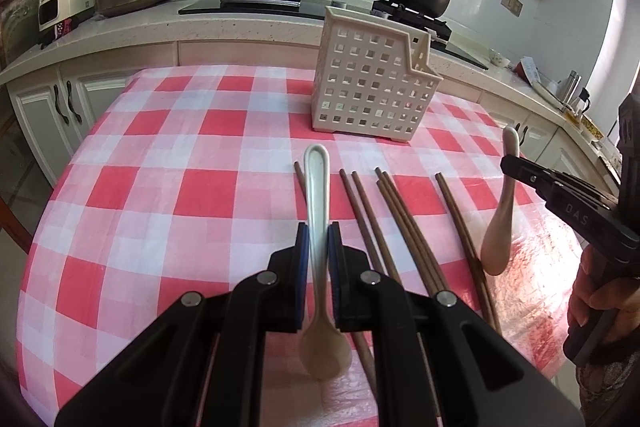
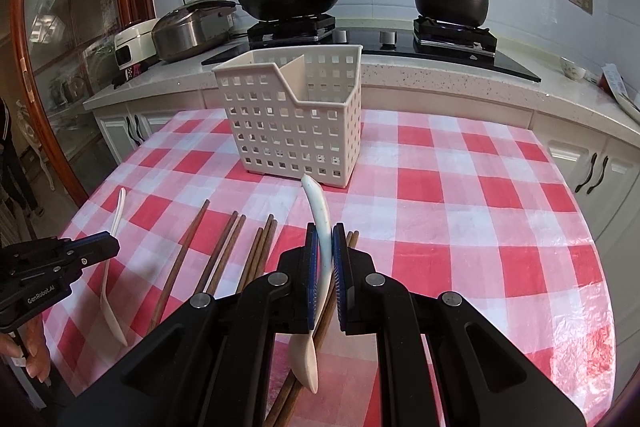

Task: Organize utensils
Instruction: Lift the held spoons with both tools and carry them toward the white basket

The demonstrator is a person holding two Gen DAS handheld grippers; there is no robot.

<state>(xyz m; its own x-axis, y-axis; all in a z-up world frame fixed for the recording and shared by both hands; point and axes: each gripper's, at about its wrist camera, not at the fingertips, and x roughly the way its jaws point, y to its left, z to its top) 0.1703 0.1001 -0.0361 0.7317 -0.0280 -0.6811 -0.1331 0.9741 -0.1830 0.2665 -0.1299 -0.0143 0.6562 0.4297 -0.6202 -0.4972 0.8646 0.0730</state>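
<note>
Chopsticks (image 1: 404,227) lie in a loose fan on the checked cloth (image 1: 168,163); their near ends are hidden under the gripper bodies in both views, so the count is unclear. Left gripper (image 1: 318,231) is pinched on a white spoon (image 1: 318,187) by the handle: handle tip points away toward the rack (image 1: 372,83), bowl hangs toward the camera between the jaw bases, above the cloth. Right gripper (image 2: 325,231) is likewise clamped on a second spoon (image 2: 320,211), held edge-on; its curved handle rises past the fingertips, bowl droops below them over the chopsticks. Seen from the left camera, this spoon shows as a pale teardrop hanging clear of the table. Spoons are glossy white, cream at the bowls. Rack stands upright at the table's far side, white perforated plastic with a stepped rim and a slanted inner divider; its floor cannot be seen. Person's fingers (image 1: 596,299) are cut off at frame edge.
</note>
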